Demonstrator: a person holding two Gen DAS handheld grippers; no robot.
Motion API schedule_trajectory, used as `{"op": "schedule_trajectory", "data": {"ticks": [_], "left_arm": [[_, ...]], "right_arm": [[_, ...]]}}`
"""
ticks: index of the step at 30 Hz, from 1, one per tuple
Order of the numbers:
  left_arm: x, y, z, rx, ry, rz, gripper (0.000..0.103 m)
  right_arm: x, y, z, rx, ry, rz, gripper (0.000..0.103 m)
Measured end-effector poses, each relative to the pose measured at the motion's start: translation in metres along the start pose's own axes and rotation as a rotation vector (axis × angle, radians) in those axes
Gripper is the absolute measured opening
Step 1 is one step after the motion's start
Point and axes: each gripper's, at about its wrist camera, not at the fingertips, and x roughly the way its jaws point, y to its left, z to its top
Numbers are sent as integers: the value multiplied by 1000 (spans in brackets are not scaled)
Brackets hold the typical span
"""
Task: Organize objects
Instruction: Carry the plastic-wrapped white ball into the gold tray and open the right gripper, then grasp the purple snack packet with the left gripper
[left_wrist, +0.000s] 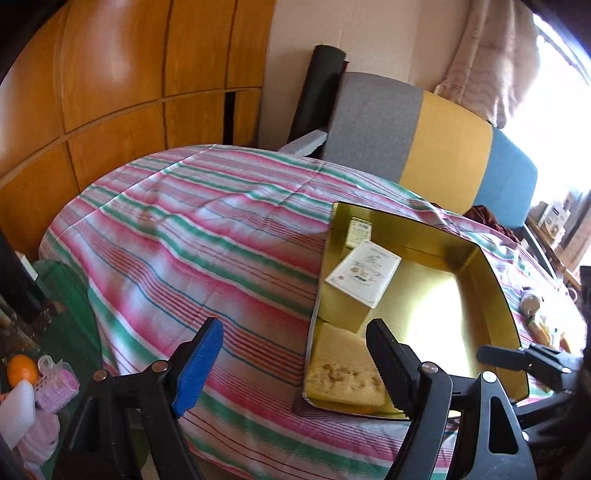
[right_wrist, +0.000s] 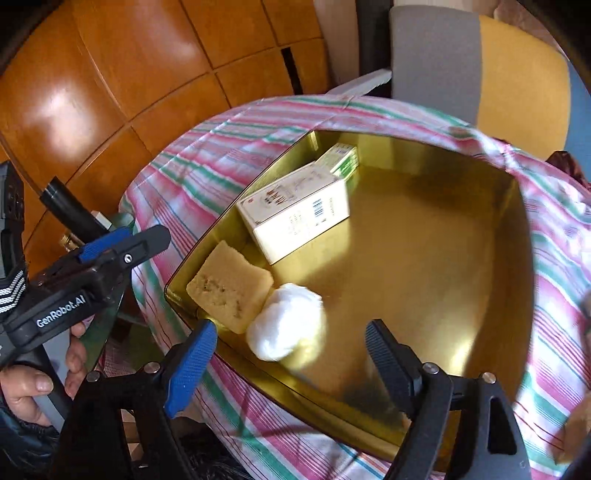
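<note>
Both jaws stand wide apart with nothing between them, as I read it from each wrist camera. On my right gripper (right_wrist: 290, 360), the blue-padded finger (right_wrist: 190, 365) sits outside the near rim of the gold tin (right_wrist: 517, 258), while the black finger (right_wrist: 391, 369) hangs over the tin's floor. Just ahead of that gap, a little toward the blue finger, lies a white cotton ball (right_wrist: 286, 325), apart from both fingers. Touching the ball on its far left is a yellow sponge (right_wrist: 231, 295), tucked into the tin's near-left corner. Farther ahead stands a cream carton (right_wrist: 295, 214) along the left wall, and past it a small green-and-white box (right_wrist: 340, 157) near the far corner.

My left gripper (left_wrist: 295, 363) hovers over the striped cloth (left_wrist: 184, 240), its blue finger (left_wrist: 199, 369) above bare fabric and its black finger (left_wrist: 388, 365) reaching over the tin's (left_wrist: 495, 280) near corner. From this camera the sponge (left_wrist: 343, 365) lies just beside the black finger, whether touching I cannot tell, and the carton (left_wrist: 364, 275) sits ahead of it. The cotton ball is hidden from this side.

Left of my right gripper I see the left gripper's (right_wrist: 122, 251) body and the hand (right_wrist: 37, 384) that holds it. Beyond the cloth rise orange wooden panels (left_wrist: 110, 92) and a grey, yellow and blue cushion (left_wrist: 443, 147).
</note>
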Motion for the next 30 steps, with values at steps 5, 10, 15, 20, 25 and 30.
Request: {"op": "schedule_trajectory", "data": {"ticks": [5, 10, 15, 20, 25, 30], "left_arm": [[0, -18, 2, 46, 1, -24, 80], [-2, -44, 4, 99, 1, -55, 80], [-3, -77, 9, 172, -8, -102, 80], [-4, -117, 12, 251, -13, -160, 80], [-3, -158, 12, 331, -2, -218, 80], [-2, -201, 12, 415, 8, -273, 80]], "right_arm": [[-31, -27, -10, 67, -52, -55, 84], [-63, -68, -26, 162, -84, -132, 84], [-98, -123, -45, 273, -105, -246, 84], [-139, -190, -72, 424, -120, -384, 84], [-181, -264, -102, 639, -135, -503, 84], [-195, -312, -126, 736, -130, -548, 84]]}}
